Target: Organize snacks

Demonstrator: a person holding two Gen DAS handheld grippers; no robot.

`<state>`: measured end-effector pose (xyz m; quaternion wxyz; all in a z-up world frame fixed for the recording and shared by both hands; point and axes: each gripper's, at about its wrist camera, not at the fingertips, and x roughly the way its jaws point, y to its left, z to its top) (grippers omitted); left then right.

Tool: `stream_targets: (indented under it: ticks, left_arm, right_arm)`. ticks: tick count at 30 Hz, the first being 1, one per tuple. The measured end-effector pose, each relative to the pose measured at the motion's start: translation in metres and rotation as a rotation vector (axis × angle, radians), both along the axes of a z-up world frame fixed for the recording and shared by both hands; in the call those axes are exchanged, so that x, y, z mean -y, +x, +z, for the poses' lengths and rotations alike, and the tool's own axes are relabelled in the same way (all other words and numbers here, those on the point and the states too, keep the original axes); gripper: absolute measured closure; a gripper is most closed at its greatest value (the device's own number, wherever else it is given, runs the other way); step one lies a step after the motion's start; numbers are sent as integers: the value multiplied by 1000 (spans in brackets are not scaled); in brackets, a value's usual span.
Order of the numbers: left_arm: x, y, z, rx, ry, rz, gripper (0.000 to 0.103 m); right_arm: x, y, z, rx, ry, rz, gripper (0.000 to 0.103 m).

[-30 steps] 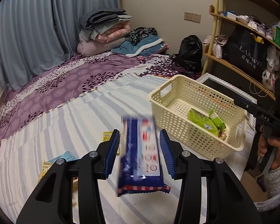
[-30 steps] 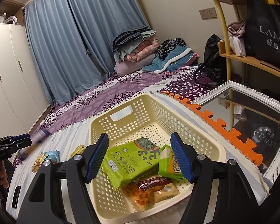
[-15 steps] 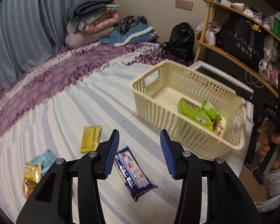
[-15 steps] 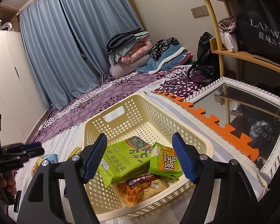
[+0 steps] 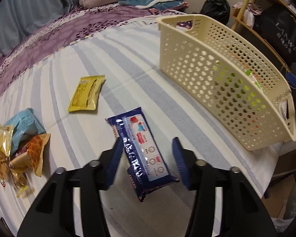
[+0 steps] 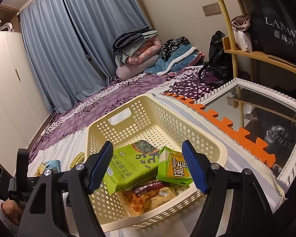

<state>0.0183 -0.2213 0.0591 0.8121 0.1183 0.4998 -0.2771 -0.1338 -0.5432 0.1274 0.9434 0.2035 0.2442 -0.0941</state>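
Note:
A blue snack packet (image 5: 140, 150) lies flat on the striped bed sheet. My left gripper (image 5: 147, 163) is open and low over it, with a finger on each side of its near half. A cream perforated basket (image 5: 223, 73) stands to the right. In the right wrist view the basket (image 6: 116, 126) holds a large green packet (image 6: 132, 165), a small green packet (image 6: 173, 167) and an orange snack bag (image 6: 146, 195). My right gripper (image 6: 148, 167) is open and empty above the basket's near end.
A yellow packet (image 5: 86, 94) lies left of the blue one. A light blue bag (image 5: 21, 126) and crinkled gold and orange bags (image 5: 19, 156) lie at the far left. A framed mirror (image 6: 266, 118) and an orange foam mat (image 6: 227, 126) lie right of the basket. Shelves stand behind.
The blue packet left my left gripper and fell onto the sheet. My left gripper then came down over it, still open. My right gripper stayed open over the basket.

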Motion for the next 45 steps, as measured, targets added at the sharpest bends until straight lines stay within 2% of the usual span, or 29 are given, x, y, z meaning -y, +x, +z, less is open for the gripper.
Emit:
stream_targets:
  ticks: [12, 14, 20, 29, 45]
  left_arm:
    - [1, 9, -25, -45, 13, 30, 42]
    - [0, 13, -30, -46, 19, 37, 49]
    - [1, 11, -32, -29, 22, 34, 54]
    - [3, -4, -5, 19, -10, 12, 59]
    - [9, -24, 45, 88, -75, -36, 59]
  right_arm:
    - [0, 1, -7, -11, 9, 4, 31]
    - [2, 2, -8, -13, 11, 3, 31]
    - [4, 1, -10, -15, 12, 0, 31]
    - [5, -3, -11, -8, 2, -11, 31]
    - [6, -8, -6, 10, 9, -21, 31]
